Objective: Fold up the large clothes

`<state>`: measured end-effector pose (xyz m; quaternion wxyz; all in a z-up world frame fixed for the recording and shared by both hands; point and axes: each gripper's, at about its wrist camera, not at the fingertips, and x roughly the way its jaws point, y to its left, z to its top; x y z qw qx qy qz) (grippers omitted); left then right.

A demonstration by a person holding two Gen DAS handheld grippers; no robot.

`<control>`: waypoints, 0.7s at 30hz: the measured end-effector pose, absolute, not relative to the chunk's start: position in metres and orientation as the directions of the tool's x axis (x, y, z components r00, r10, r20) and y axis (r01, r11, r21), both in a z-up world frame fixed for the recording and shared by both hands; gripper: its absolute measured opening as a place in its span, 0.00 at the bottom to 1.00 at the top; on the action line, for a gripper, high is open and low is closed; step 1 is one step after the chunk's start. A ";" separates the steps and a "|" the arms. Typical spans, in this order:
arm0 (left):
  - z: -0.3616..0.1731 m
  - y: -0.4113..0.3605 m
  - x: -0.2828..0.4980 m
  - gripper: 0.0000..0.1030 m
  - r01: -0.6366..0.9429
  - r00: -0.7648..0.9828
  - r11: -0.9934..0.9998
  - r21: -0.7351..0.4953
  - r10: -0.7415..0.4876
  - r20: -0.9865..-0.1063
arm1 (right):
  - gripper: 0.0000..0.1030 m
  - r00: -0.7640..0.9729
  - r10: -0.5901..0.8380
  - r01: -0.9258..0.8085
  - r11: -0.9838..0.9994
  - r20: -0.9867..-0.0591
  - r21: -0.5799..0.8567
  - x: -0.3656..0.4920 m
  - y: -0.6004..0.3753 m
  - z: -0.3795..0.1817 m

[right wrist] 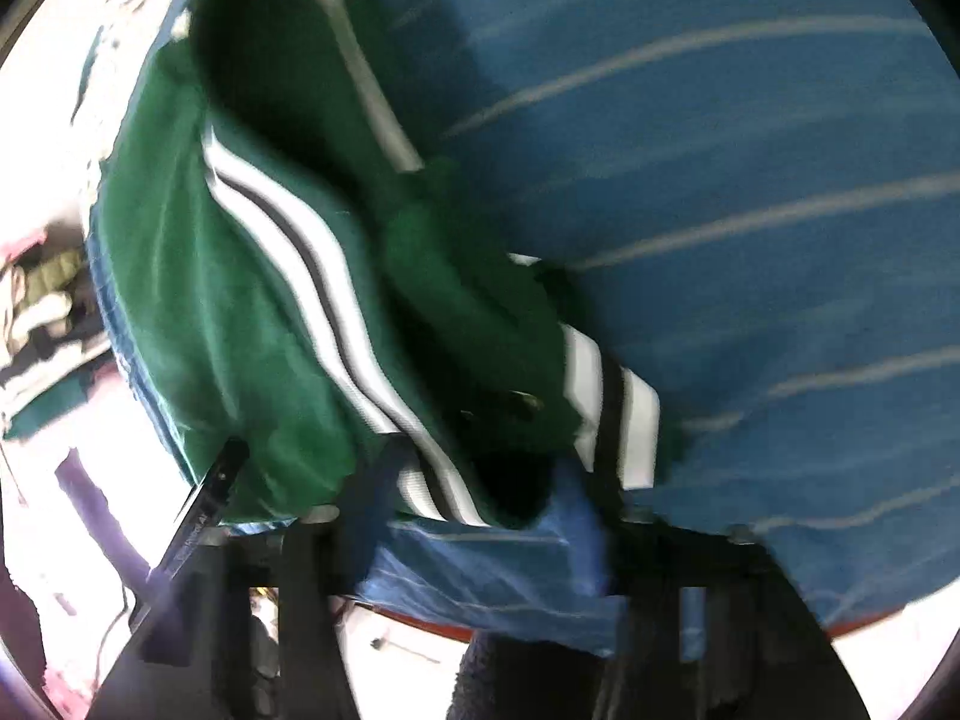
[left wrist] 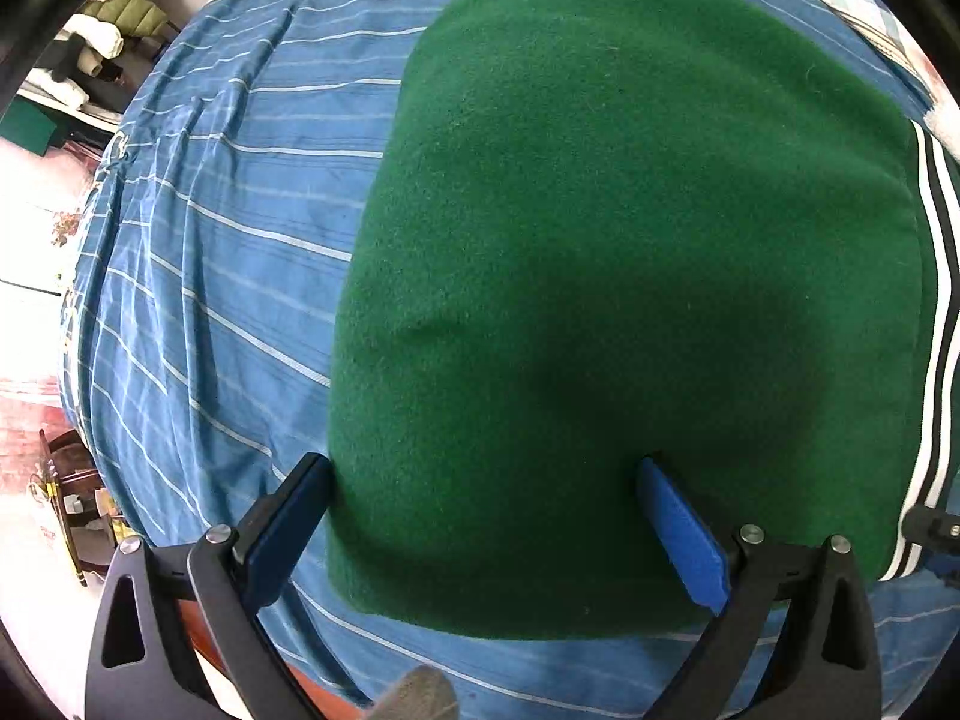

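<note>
A green fleece garment (left wrist: 600, 276) lies folded flat on a blue striped bedsheet (left wrist: 240, 252), with white-and-black striped trim (left wrist: 936, 276) along its right side. My left gripper (left wrist: 489, 525) points down over the garment's near edge. It is open wide, with one finger at the left edge and the other resting on the fleece. The right wrist view is blurred. There the striped trim (right wrist: 312, 276) and a striped cuff (right wrist: 612, 414) bunch near the bed's front edge. My right gripper (right wrist: 486, 480) stands open, its fingers apart with the trim's end between them.
The bed's near edge shows an orange-red rim (left wrist: 312, 684). Shelves with piled clothes (left wrist: 102, 30) stand beyond the bed at the upper left, and a small stand (left wrist: 72, 498) is on the floor to the left. Part of the right gripper (left wrist: 933, 528) shows at the garment's right corner.
</note>
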<state>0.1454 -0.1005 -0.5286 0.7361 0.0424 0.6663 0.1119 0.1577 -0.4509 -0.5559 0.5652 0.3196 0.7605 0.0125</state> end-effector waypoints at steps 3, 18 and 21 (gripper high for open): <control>-0.529 -0.101 0.144 1.00 -0.110 0.087 0.971 0.210 0.220 -0.972 | 0.12 -0.145 0.437 0.423 0.838 -0.887 0.344 0.154 -0.444 -0.545; -0.480 -0.048 0.157 1.00 -0.223 0.130 0.970 0.101 0.133 -0.983 | 0.00 -0.211 0.372 0.465 0.852 -0.904 0.242 0.141 -0.471 -0.564; -0.474 -0.020 0.160 1.00 -0.253 0.187 0.965 0.064 0.113 -0.976 | 0.08 -0.101 0.424 0.451 0.826 -0.900 0.339 0.152 -0.483 -0.538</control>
